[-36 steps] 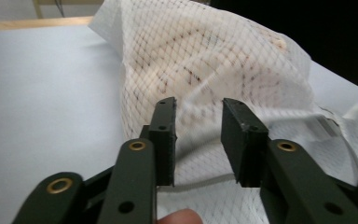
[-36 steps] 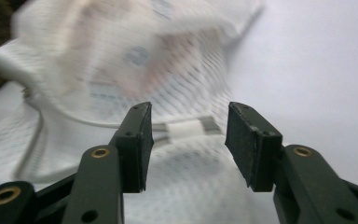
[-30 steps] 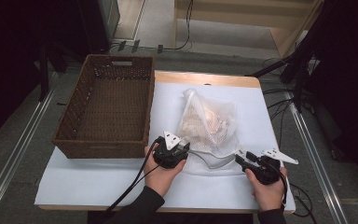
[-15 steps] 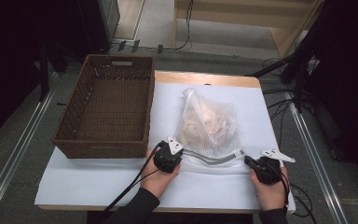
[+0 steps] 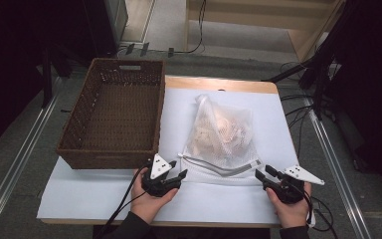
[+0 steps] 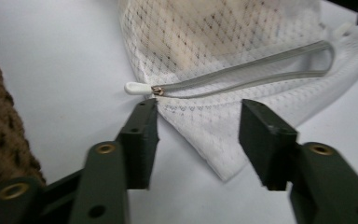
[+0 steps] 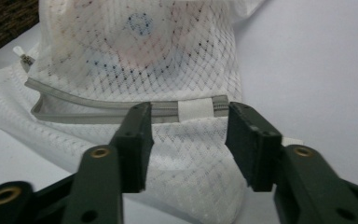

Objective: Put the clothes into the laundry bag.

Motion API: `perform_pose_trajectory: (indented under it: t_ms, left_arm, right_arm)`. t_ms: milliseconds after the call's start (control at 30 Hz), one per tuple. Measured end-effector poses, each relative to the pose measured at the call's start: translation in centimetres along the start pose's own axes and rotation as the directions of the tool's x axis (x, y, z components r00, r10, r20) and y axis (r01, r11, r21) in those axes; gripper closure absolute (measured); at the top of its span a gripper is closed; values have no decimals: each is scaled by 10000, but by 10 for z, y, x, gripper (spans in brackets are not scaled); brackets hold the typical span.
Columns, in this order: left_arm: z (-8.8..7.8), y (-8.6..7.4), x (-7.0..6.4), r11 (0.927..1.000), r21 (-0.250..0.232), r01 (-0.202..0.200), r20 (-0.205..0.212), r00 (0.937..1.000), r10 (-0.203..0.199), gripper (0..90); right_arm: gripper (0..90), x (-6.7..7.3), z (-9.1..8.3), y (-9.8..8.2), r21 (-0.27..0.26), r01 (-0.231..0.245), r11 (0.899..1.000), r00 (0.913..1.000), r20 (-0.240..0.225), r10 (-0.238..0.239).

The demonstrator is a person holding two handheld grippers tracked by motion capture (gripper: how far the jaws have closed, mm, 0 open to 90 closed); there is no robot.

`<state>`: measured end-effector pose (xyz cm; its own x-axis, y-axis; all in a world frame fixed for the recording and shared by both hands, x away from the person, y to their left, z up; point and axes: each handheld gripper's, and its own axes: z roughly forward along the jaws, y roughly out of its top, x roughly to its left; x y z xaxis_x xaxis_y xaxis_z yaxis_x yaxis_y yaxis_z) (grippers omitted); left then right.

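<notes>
Bag: the white mesh bag [image 5: 222, 137] is lying flat on the white table cover [image 5: 94, 194], right of the wicker basket [image 5: 112, 119] and apart from it; I am working at its near edge.
Left gripper: my left gripper [image 5: 171, 179] is standing about half open, its jaws having just been opening; a near corner of the mesh is lying between them, with one jaw tip just beside the mesh edge and nothing clamped.
Right gripper: my right gripper [image 5: 267, 176] is likewise sitting part open, jaws just spread again, the corner by the white tab [image 7: 194, 108] between them but not pinched.
Zipper: the grey zipper [image 6: 247, 74] is gaping along the near edge, and its white pull [image 6: 137, 87] is resting near my left jaw.
Handling: I am judging the bag light, limp and baggy; it is likely to sag and slide on the smooth cover.
Where to hold: the doubled seam beside the zipper ends looks firmest; thin mesh alone may slip or snag.
Textures: diamond netting, see-through; pale, soft-looking lumps inside, too blurred to name; the basket is stiff, brown, tightly woven and rectangular.
</notes>
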<state>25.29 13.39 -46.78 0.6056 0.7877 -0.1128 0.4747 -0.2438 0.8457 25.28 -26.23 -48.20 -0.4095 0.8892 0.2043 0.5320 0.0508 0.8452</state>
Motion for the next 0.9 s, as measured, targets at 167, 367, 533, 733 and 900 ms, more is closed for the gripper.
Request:
perform_pose_trajectory:
  t_ms: [167, 367, 533, 733, 900]
  left_arm:
    - [-16, -6, 8, 9997, -257, -56, 69, 10000, 58, 237]
    - [-29, -12, 18, 9994, -323, 78, 206, 9998, -72, 142]
    - [-37, -15, 23, 9995, -198, -239, 452, 9987, 248, 17]
    - [-51, -21, 38, 9993, -335, -158, 678, 9975, 181, 0]
    - [-65, -26, 54, 9992, -405, 45, 789, 9969, -13, 0]
  right_arm:
    - [357, 3, -2, -1, -49, 347, 9994, 9991, -234, -348]
    - [260, 5, -7, -1, -130, 523, 9985, 9980, -354, -527]
    - [189, 5, -7, -2, -68, 601, 9982, 9974, -392, -604]
    - [182, 5, -8, -4, 37, 540, 9985, 9980, -319, -538]
    - [175, 4, -8, -4, 55, 509, 9987, 9984, -235, -508]
